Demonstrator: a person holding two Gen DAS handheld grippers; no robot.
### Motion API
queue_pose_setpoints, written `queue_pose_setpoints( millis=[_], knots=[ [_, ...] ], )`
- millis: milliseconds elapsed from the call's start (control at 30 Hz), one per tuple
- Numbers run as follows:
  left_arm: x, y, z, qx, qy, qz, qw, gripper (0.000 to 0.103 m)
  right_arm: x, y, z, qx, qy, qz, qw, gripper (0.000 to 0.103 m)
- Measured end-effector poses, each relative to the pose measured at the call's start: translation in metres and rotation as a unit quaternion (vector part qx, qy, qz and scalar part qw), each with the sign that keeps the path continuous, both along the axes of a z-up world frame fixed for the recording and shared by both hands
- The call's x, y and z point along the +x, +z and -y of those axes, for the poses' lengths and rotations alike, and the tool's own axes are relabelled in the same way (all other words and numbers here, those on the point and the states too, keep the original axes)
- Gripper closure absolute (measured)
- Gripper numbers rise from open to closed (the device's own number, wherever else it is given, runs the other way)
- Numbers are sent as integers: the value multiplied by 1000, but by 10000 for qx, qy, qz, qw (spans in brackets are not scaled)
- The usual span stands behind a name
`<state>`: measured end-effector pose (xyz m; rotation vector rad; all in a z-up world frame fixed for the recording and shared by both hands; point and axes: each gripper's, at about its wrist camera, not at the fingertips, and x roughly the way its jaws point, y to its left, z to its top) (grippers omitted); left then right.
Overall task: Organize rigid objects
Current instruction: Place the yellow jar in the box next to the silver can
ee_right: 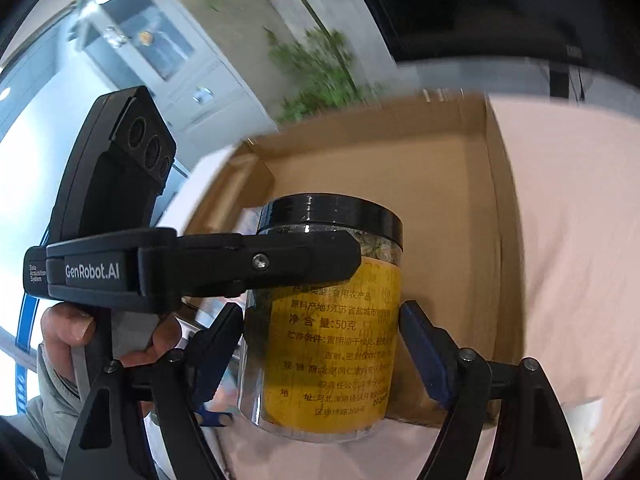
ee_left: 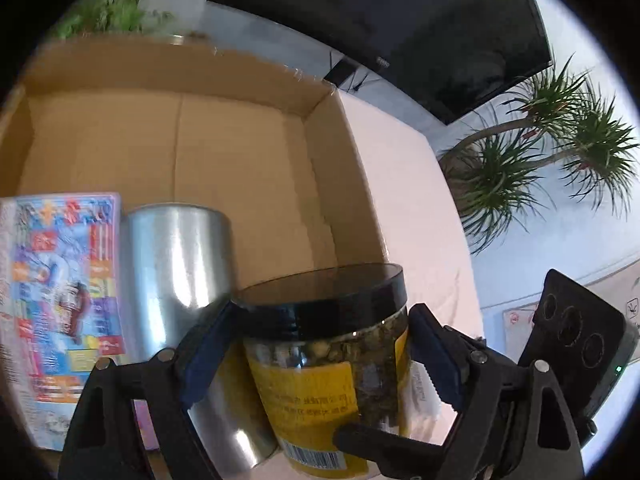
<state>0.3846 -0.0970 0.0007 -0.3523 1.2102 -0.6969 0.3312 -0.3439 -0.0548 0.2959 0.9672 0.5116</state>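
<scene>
A clear jar (ee_left: 320, 364) with a black lid and a yellow label is held over the near edge of an open cardboard box (ee_left: 240, 152). My left gripper (ee_left: 316, 356) is shut on the jar just below the lid. In the right wrist view the same jar (ee_right: 332, 320) stands between the fingers of my right gripper (ee_right: 320, 344), which touch its sides; the left gripper (ee_right: 304, 260) clamps it from the left. A steel tumbler (ee_left: 180, 280) and a colourful book (ee_left: 60, 300) lie inside the box.
The box (ee_right: 460, 200) sits on a pale pink cloth (ee_right: 580, 260). A black monitor (ee_left: 400, 20) and a potted plant (ee_left: 540, 152) stand behind. A person's hand (ee_right: 80, 328) holds the left gripper's handle.
</scene>
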Motion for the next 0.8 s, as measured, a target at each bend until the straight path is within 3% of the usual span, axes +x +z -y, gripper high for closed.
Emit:
queue_pose_setpoints(
  millis=[133,267,367,433,533,600,667,700,733,800],
  knots=[
    [-6,2,12,321,-193,18,9993,24,7,-29,10,-111,-417,-362,9984,25],
    [-10,27,-11,487,-67,596,9970,24,9,-48,6,-334,-629,-558,9959,26],
    [-14,48,-43,587,186,1098,9920,23,4,-50,-9,-463,-585,-600,9954,13],
    [-8,53,-69,939,434,1388,9849,23,-3,-41,-18,-547,-323,-421,9971,6],
    [14,42,-93,1375,684,1318,9793,23,-27,-17,-18,-640,-64,166,9978,6],
    [27,29,-100,1702,750,1220,9749,25,-32,-10,-10,-599,-147,283,9977,6],
    [25,26,-100,1607,739,1212,9767,30,-34,-13,-1,-510,-308,207,9980,14],
    [13,31,-97,1416,673,1354,9783,30,-40,-12,2,-535,-354,169,9978,29],
    [1,36,-95,1364,658,1550,9762,29,-47,-12,5,-585,-402,209,9973,37],
    [-46,53,-90,1490,878,2223,9595,22,-62,1,13,-454,-414,468,9970,33]
  ],
)
